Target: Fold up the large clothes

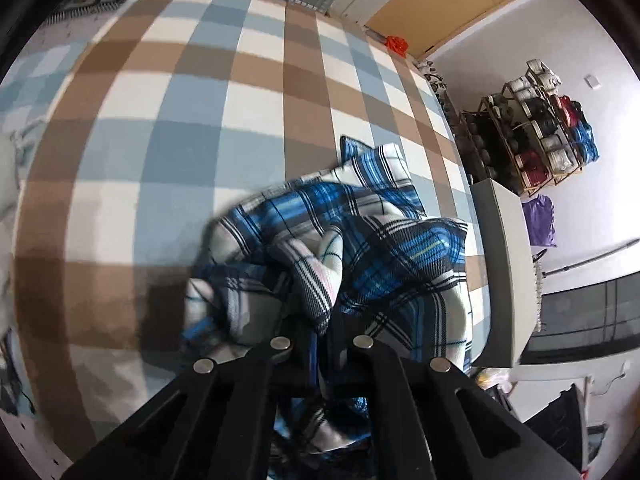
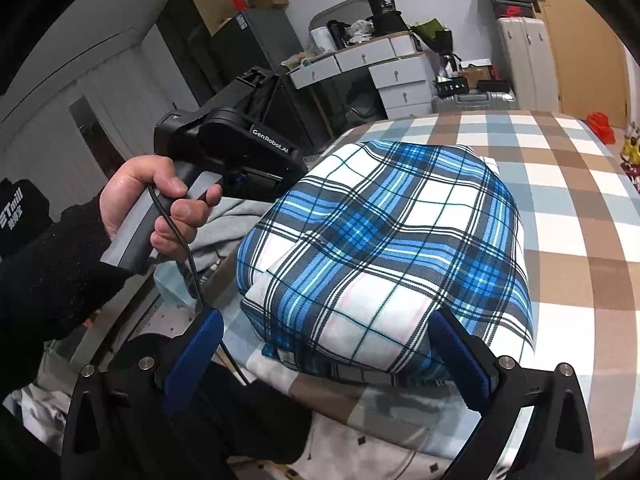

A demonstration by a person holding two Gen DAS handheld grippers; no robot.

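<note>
A bed (image 2: 580, 208) under a brown, blue and white check cover carries the work, and the blue plaid garment (image 2: 384, 248) lies as a folded bundle near its near edge, towards the corner by the person's side. The fold looks well along: the left gripper (image 1: 320, 332) has its jaws pinched together on a bunched ridge of the cloth, while the right gripper (image 2: 328, 344) hangs over the bundle's near end with blue pads spread wide and nothing between them. The next move probably calls for carrying the pinched layer across and laying it flat, the right pressing or catching the opposite edge. A grey garment (image 2: 224, 220) heaped by the left hand (image 2: 156, 204) and the trailing cable (image 2: 188, 256) could snag; dresser (image 2: 384, 72) and suitcase (image 2: 524, 56) stand well clear.
</note>
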